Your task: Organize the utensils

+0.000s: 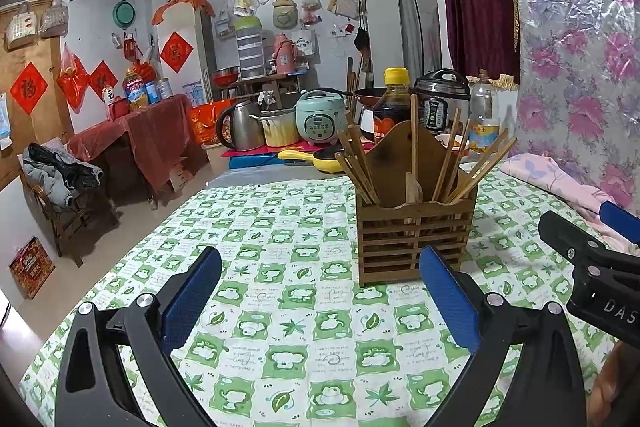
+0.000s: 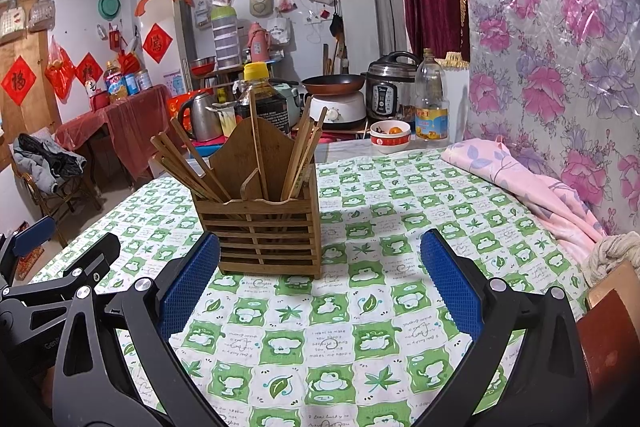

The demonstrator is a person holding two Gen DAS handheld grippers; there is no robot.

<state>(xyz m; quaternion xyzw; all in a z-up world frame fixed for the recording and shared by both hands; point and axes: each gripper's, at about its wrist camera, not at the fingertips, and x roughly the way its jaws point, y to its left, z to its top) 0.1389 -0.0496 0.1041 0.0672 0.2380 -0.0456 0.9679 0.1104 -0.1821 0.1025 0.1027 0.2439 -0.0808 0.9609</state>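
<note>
- One wooden holder [image 2: 268, 231]
- Roughly ten chopsticks [image 2: 188, 163] in it; exact count unclear
- One soy sauce bottle [image 2: 262, 99]
- Two grippers: left gripper [image 1: 320, 291], right gripper [image 2: 320, 279]

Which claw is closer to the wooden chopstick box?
Roughly equal; right maybe slightly closer. The wooden chopstick box sits ahead-left of the open right claw and ahead-right of the open left claw.

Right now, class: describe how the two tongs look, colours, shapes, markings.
Both left tongs and right tongs match: black plastic arms with cut-out slots and silver rivets, ending in flat blue textured pads. White lettering shows on the bodies, only partly readable: "DAS" on the right, "Gen" on the left.
</note>
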